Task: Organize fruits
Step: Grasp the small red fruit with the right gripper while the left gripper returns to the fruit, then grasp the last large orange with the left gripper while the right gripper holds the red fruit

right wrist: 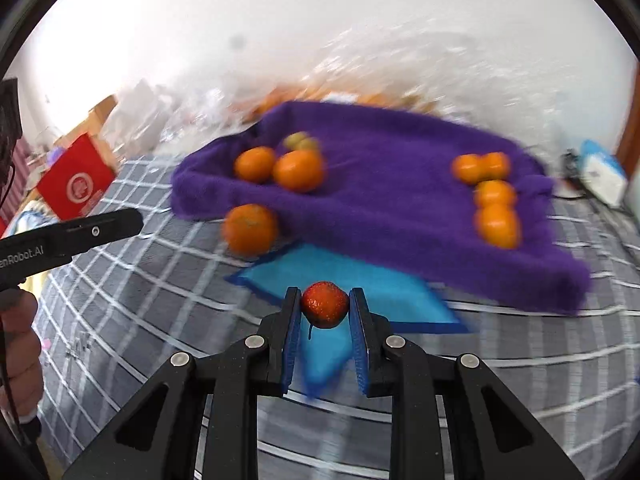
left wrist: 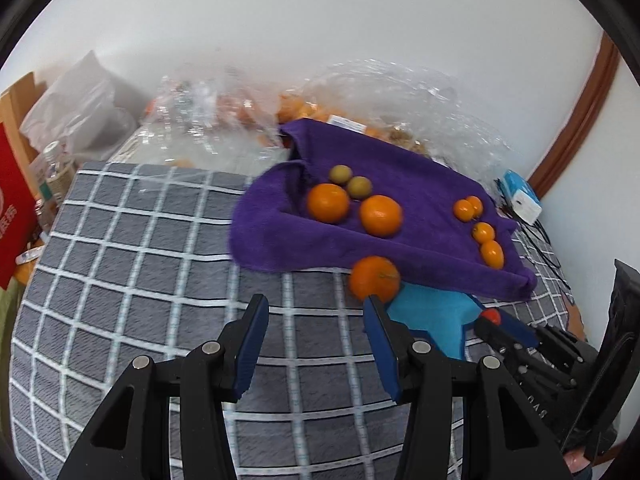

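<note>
Right wrist view is motion-blurred: a grey cloth with a white grid (right wrist: pixel 132 304) covers the surface under a plain white wall (right wrist: pixel 280 20). Clamped between the right gripper (right wrist: pixel 325 307) pads sits a small red fruit (right wrist: pixel 324 304), round with a speckled, glossy skin, over a flat blue mat (right wrist: pixel 360 280). Ahead lies a fuzzy purple towel (right wrist: pixel 380 200) carrying smooth oranges. One loose orange (left wrist: pixel 374 279) rests just ahead of the left gripper (left wrist: pixel 316 312), whose jaws stand apart and empty.
</note>
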{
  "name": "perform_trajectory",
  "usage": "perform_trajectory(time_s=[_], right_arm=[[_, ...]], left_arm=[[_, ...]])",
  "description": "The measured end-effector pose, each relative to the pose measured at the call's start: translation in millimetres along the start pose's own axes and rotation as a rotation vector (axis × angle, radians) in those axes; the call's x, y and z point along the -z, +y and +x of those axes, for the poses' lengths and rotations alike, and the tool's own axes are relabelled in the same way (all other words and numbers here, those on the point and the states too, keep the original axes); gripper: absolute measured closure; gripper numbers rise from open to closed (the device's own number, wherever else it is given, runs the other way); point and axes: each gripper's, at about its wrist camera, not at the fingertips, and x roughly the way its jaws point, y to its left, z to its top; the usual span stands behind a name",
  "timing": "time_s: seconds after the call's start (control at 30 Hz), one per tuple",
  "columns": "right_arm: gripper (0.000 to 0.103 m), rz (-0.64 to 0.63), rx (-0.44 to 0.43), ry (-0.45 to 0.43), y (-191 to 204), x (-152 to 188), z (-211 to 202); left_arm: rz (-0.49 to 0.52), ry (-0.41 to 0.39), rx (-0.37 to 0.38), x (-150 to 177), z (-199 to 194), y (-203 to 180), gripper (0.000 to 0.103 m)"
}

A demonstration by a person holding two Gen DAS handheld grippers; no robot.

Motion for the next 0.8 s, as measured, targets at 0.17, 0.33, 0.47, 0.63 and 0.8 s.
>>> perform_trajectory(time_s=[0.17,0.33,0.47,0.63,0.8], right_arm=[[0.079,0.05,0.091,0.011,-47.5,11.3,-9.7],[0.079,0.102,0.088,0.044,-69.8,16.6,3.7],[0.079,0.134,0.091,0.042,-73.6,21.4,12.8],[0.078,0.151,0.084,0.038,-76.2,23.0,11.6],[0.078,0.153,0.08,0.039,-76.9,22.4,13.6]], left_arm=[[0.042,0.042,0.044,-4.6,25.3,-25.4,0.055],[0.087,0.079,0.015,-6.4,52.0,-42.8,0.051],[0.104,0.086,-0.037,-2.4,71.2,-46.6,0.051],[0.111,0.04,-0.033,4.4,74.2,-43.9,0.051],[0.124,0.029,-0.046,6.1,75.5,-44.4,0.051]])
